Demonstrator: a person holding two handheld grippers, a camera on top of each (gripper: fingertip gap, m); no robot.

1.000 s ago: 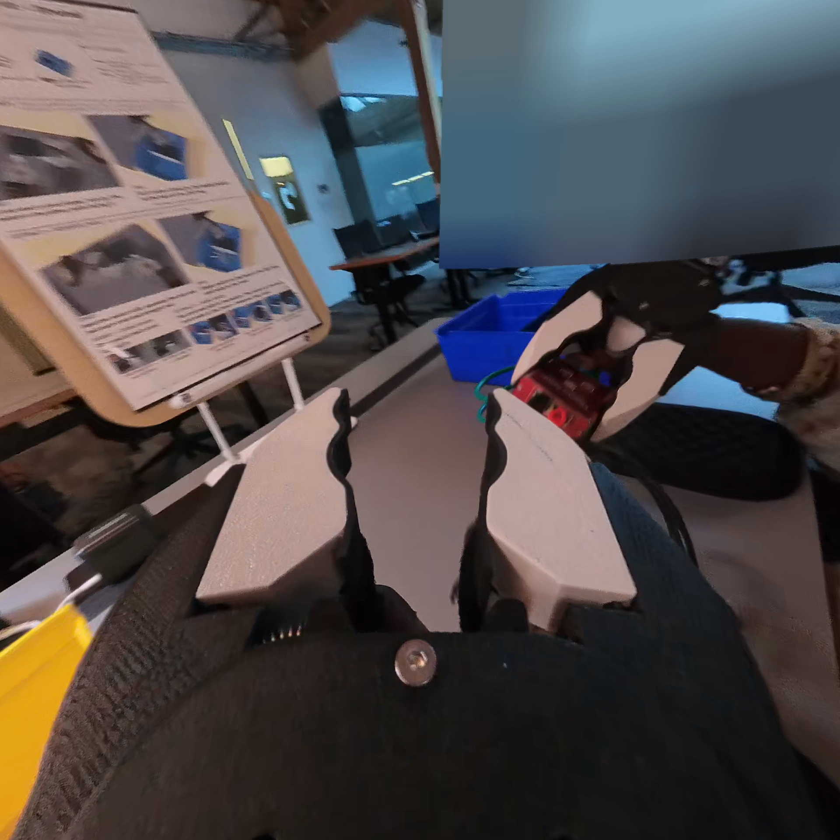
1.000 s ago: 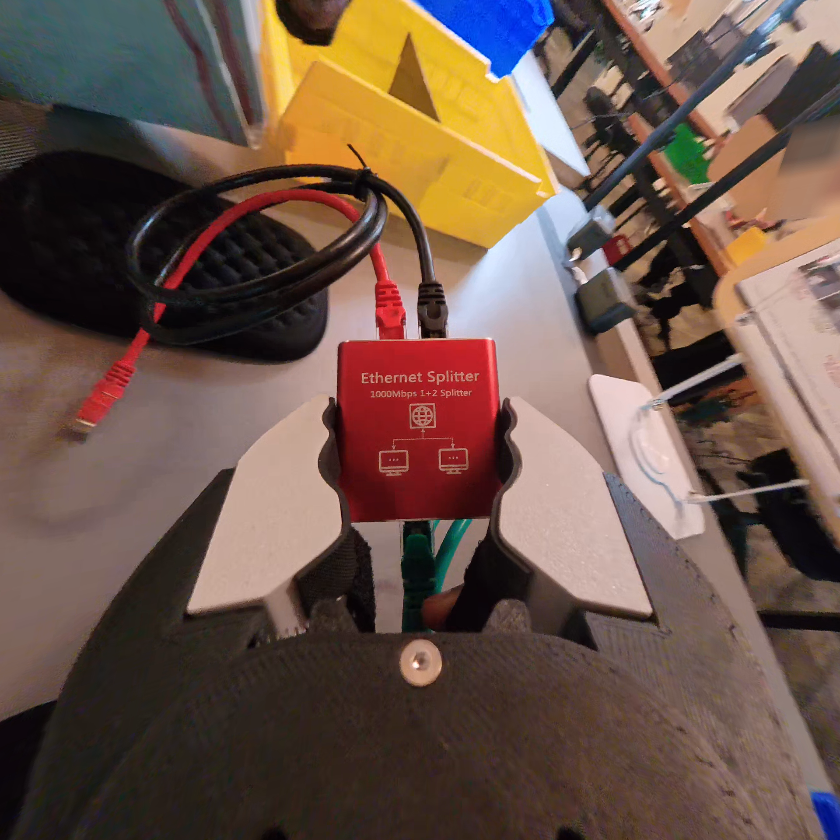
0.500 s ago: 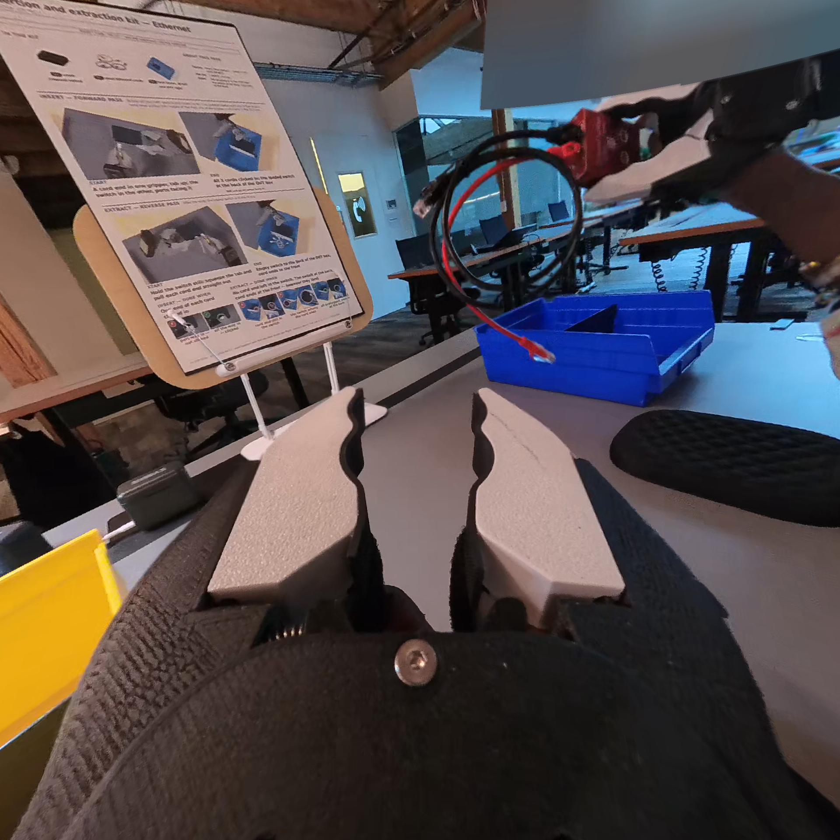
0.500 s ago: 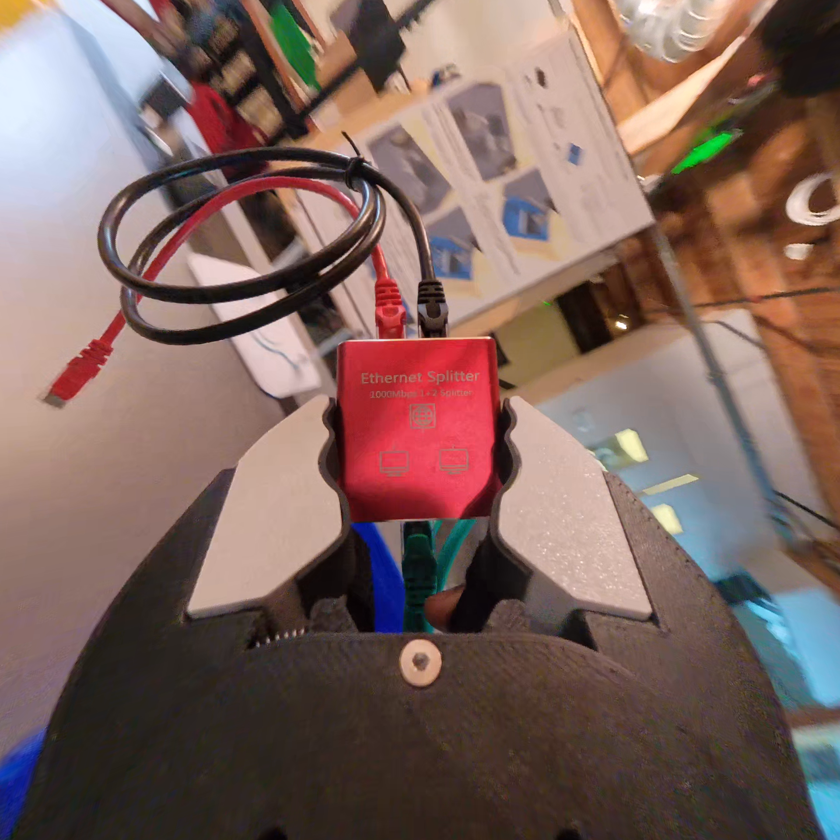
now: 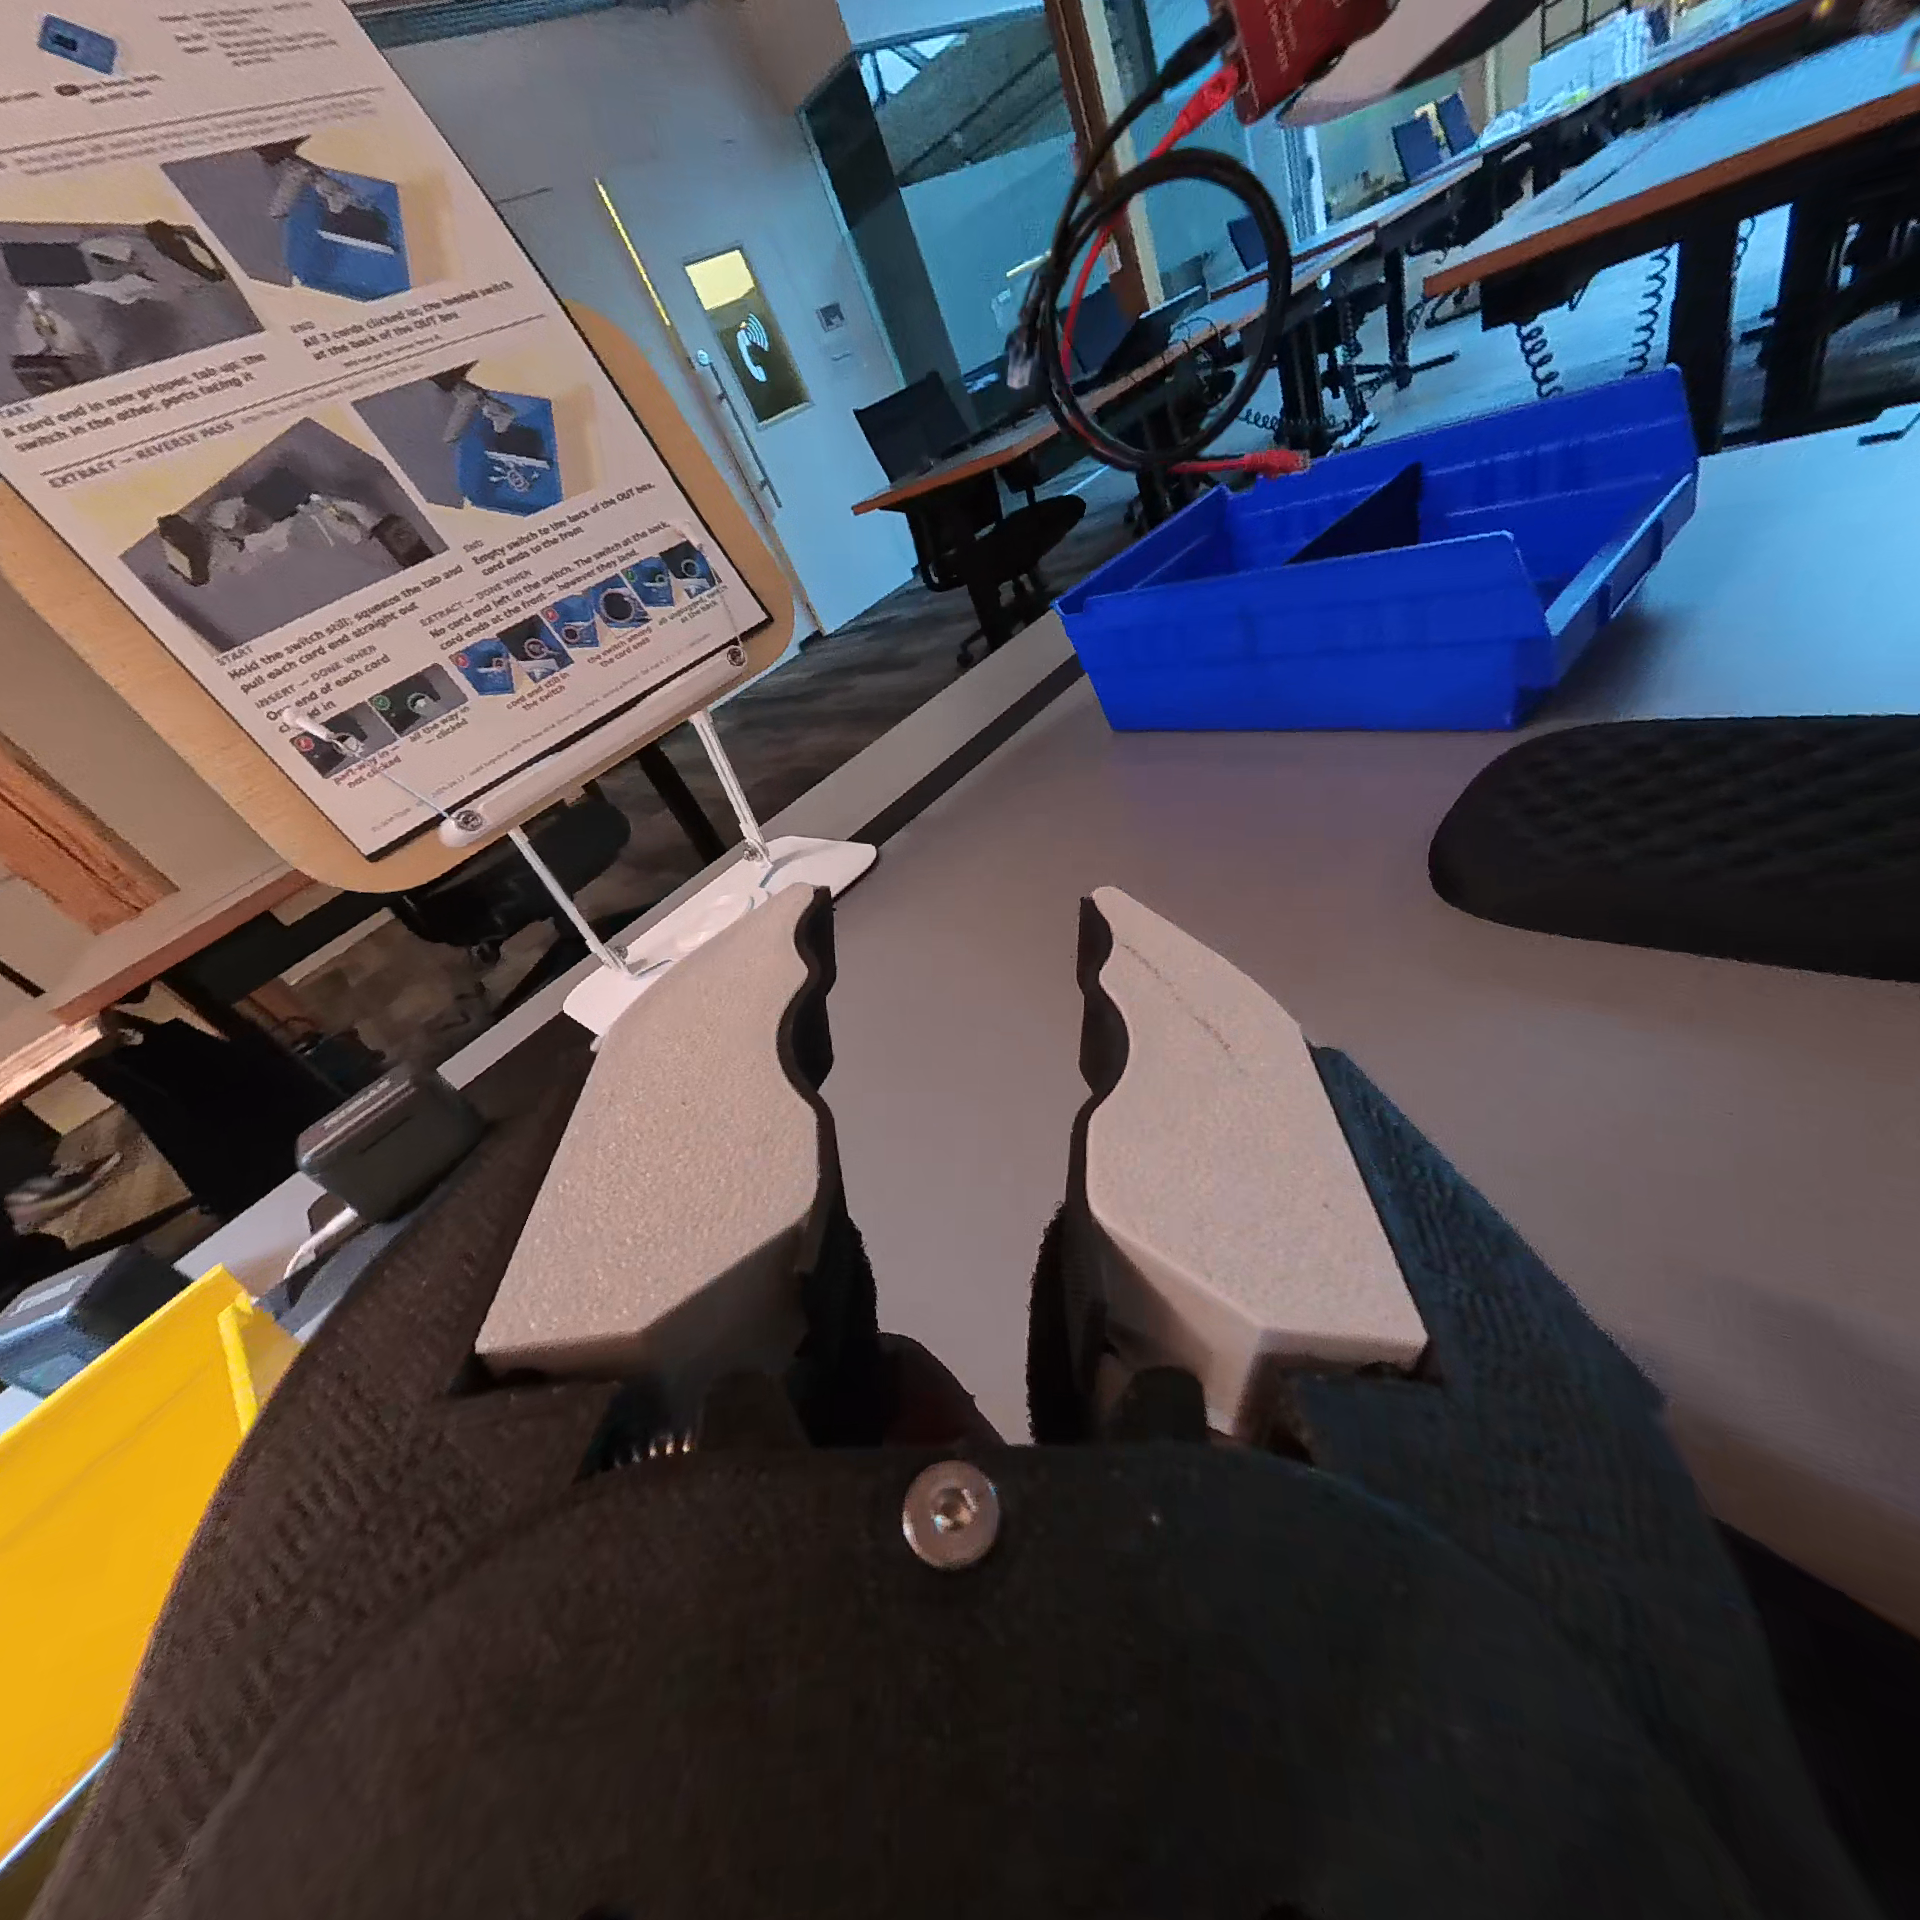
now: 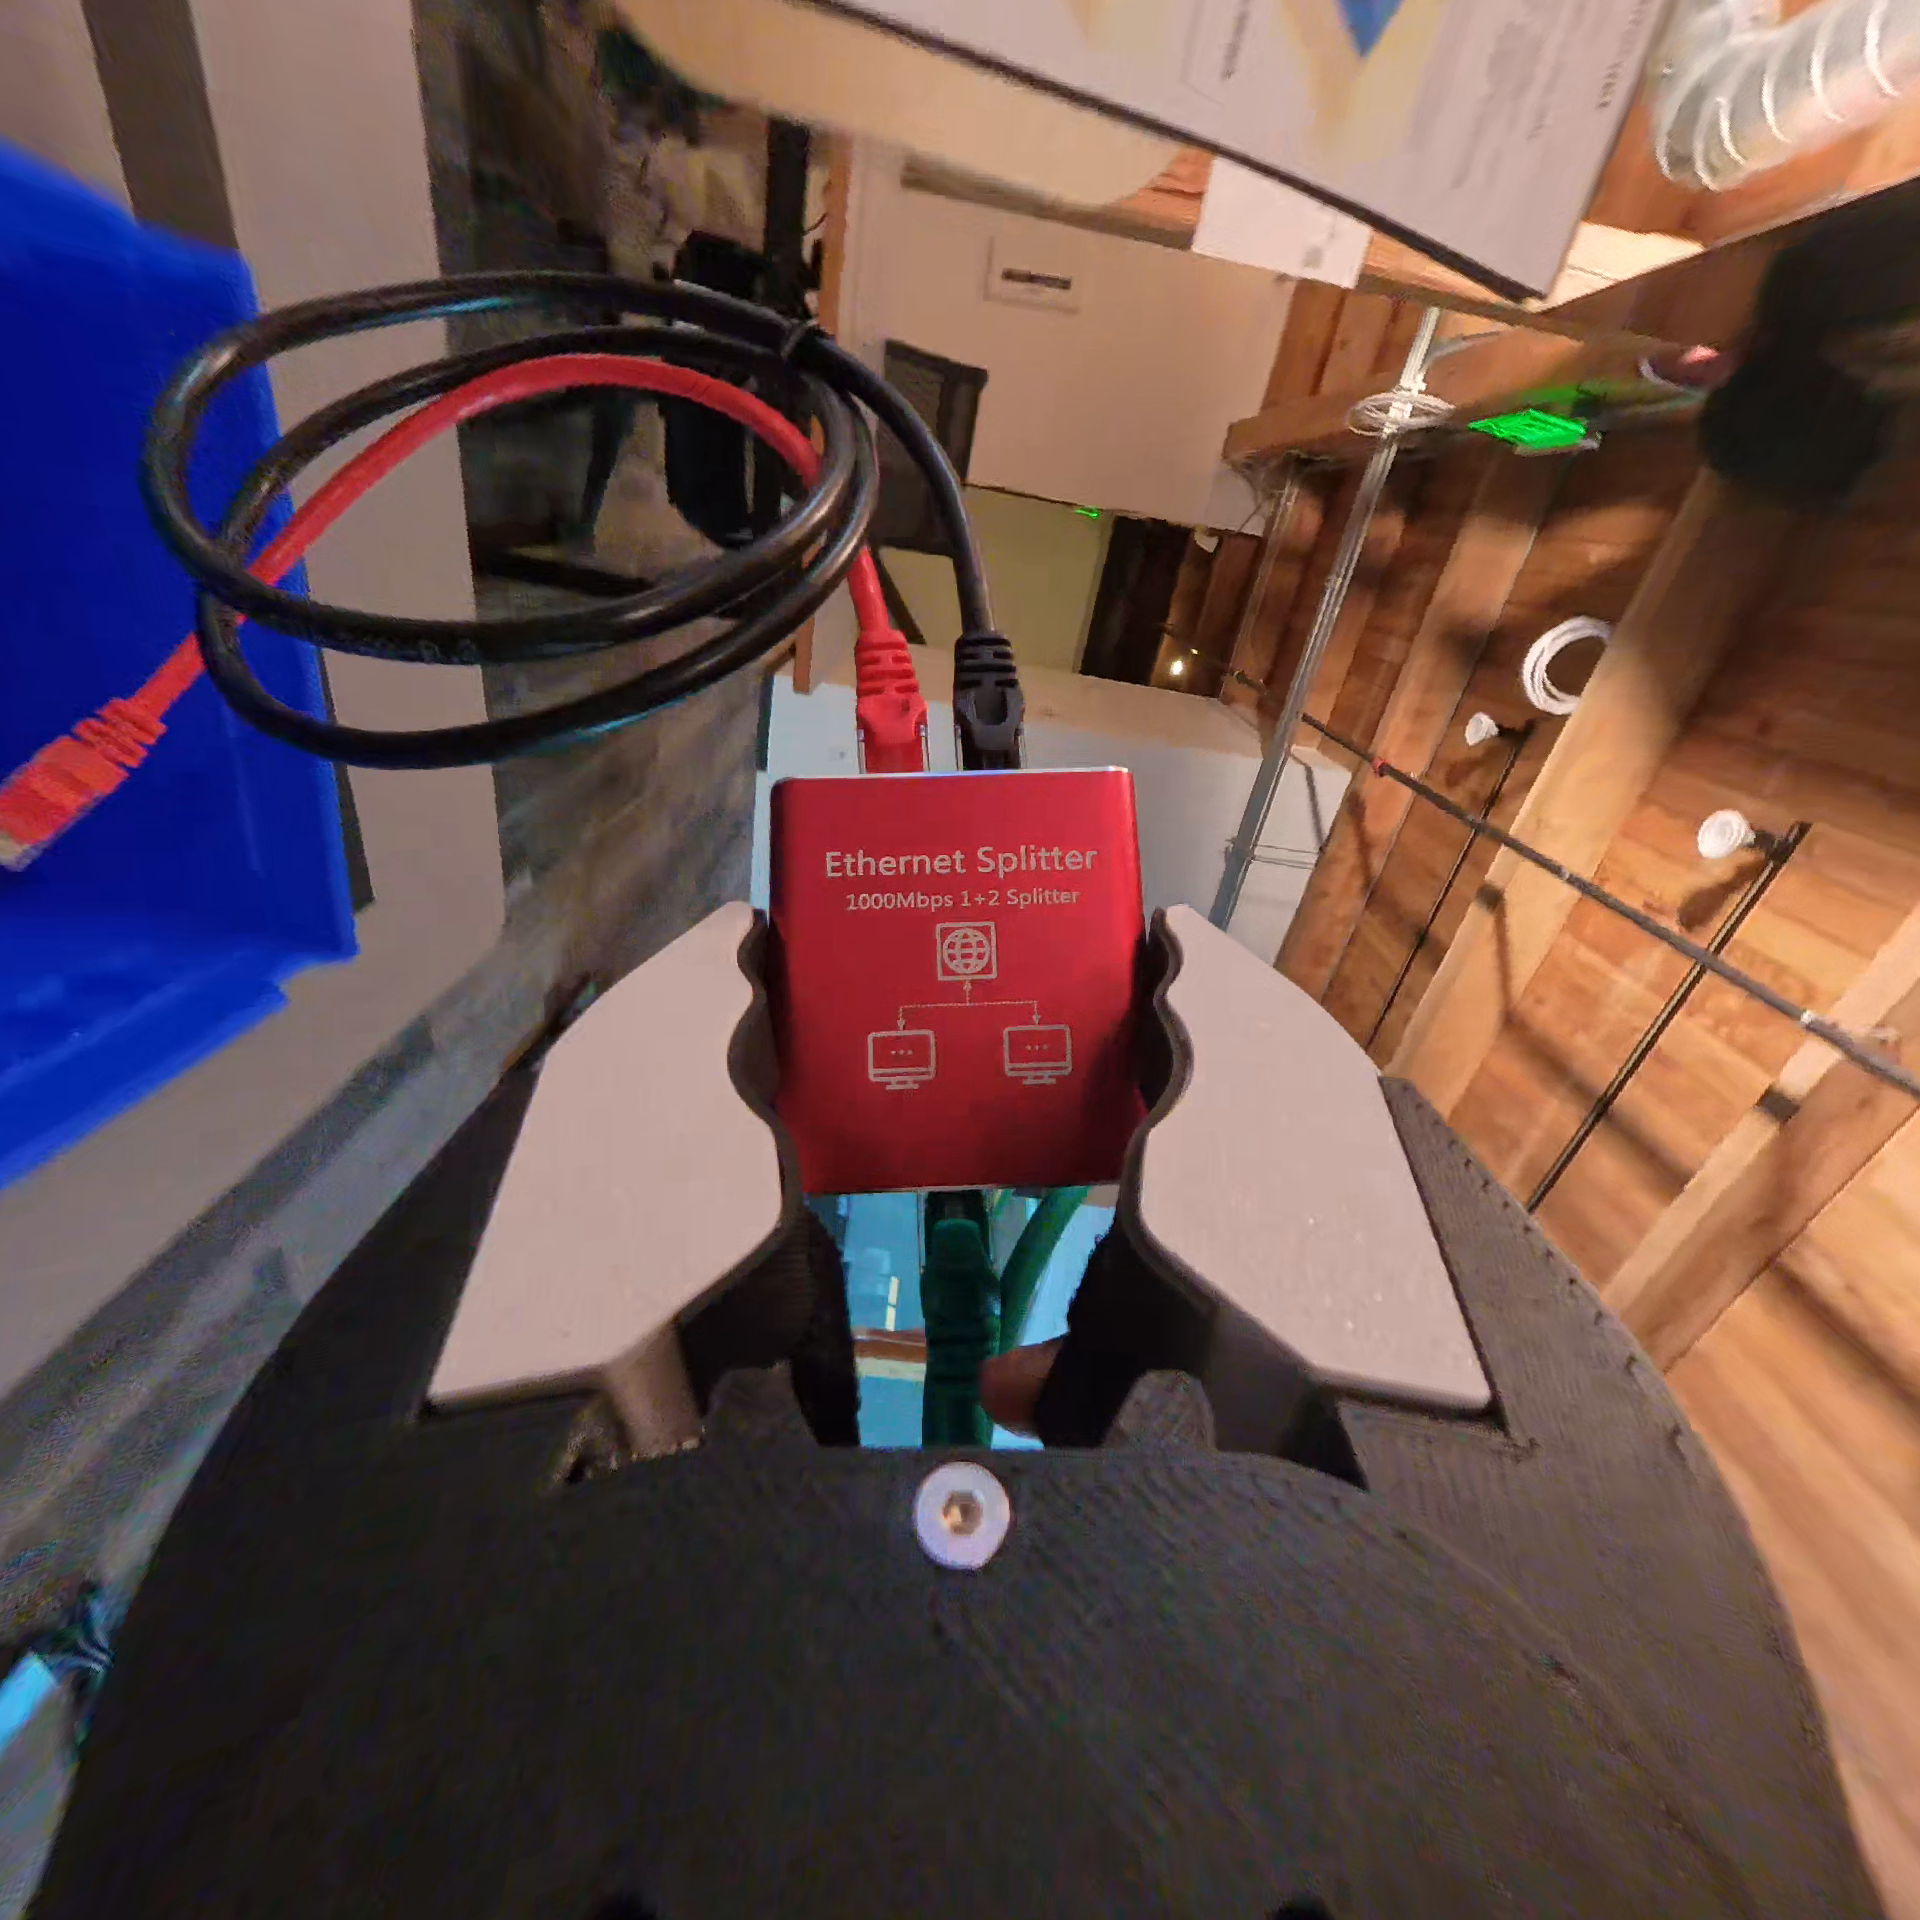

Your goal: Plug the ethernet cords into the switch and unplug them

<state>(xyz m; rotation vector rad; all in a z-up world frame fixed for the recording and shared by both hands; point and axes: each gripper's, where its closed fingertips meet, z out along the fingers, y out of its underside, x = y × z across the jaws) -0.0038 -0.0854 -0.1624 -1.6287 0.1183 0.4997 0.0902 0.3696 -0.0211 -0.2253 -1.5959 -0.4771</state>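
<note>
My right gripper (image 6: 956,925) is shut on the red switch (image 6: 956,987) and holds it high in the air. A red cord (image 6: 582,395) and a black cord (image 6: 499,623) are plugged into its far side and hang in a tied loop. A green cord (image 6: 956,1320) is plugged into its near side, between the fingers. In the left wrist view the switch (image 5: 1299,42) shows at the top edge with the black cord (image 5: 1174,312) loop dangling above the blue bin (image 5: 1382,592). My left gripper (image 5: 956,925) is open and empty, low over the grey table (image 5: 1143,831).
A black mat (image 5: 1683,831) lies on the table to the right. An instruction board on a white stand (image 5: 343,416) stands at the table's left edge. A yellow bin (image 5: 94,1507) is at the near left. A small dark box (image 5: 384,1143) sits by the edge. Some 50 centimetres of space lies between my two pairs of fingers.
My right gripper has lifted the switch with its cords off the table and swung it up over the blue bin. My left gripper has stayed low and open.
</note>
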